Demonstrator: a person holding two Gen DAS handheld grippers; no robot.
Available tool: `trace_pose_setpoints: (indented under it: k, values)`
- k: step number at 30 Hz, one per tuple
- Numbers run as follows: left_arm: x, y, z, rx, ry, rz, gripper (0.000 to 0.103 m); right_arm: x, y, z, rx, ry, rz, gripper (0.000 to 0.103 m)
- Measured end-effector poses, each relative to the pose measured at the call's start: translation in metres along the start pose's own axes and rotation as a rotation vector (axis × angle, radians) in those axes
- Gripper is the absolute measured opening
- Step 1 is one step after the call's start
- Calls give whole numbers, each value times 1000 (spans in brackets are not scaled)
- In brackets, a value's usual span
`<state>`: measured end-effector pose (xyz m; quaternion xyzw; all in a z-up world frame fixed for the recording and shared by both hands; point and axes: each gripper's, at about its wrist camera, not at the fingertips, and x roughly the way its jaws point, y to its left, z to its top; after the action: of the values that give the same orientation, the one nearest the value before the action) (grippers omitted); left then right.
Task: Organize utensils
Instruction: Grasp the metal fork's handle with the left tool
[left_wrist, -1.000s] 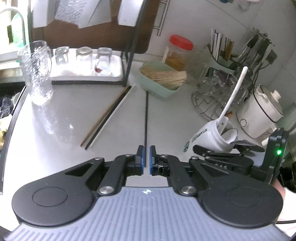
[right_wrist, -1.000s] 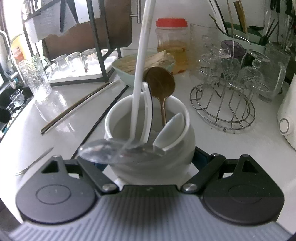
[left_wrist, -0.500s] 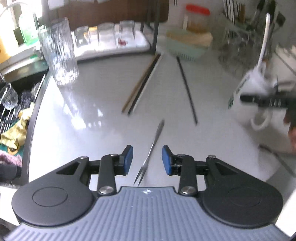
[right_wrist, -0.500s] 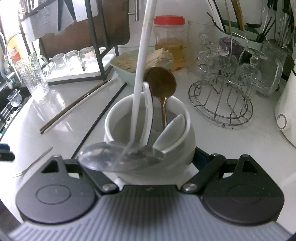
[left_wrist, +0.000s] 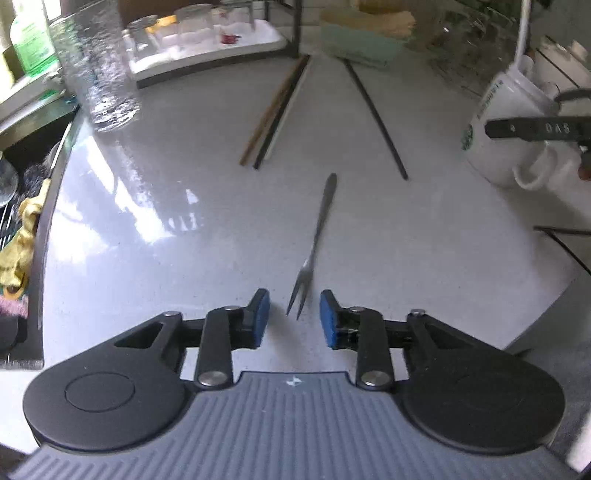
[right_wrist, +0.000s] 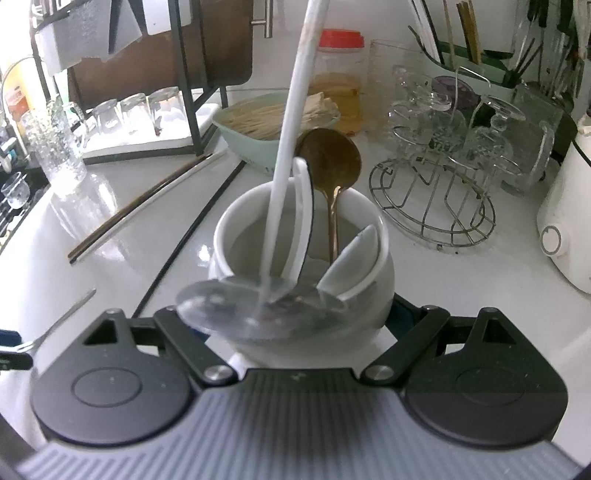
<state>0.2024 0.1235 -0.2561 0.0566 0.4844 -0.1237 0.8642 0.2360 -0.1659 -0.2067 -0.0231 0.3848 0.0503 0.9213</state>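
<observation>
- Jaws of the left gripper (left_wrist: 294, 318) closing, fork (left_wrist: 314, 244) tines between the pads, untouched.
- Right gripper (right_wrist: 301, 314) clamps the white mug (right_wrist: 354, 284) of spoons.
- Bare counter (left_wrist: 147, 258) left of fork; sink edge (left_wrist: 55, 177) beyond.

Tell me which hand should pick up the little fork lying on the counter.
Left. The left gripper already straddles the fork tines, jaws closing with the pads not yet touching. The right gripper is occupied, clamped on the white mug.
</observation>
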Motion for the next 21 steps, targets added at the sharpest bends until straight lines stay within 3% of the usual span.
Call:
trace_pose_setpoints:
  k: [5, 13, 21]
  values:
    - [3, 2, 4, 28, 9, -9, 9, 0, 2, 0, 3, 1, -3, 91]
    - [-5, 0, 12, 58, 17, -43, 8, -1, 5, -2, 35, -8, -29, 91]
    - [-28, -9, 50, 57, -26, -109, 1, -3, 8, -5, 19, -25, -30, 92]
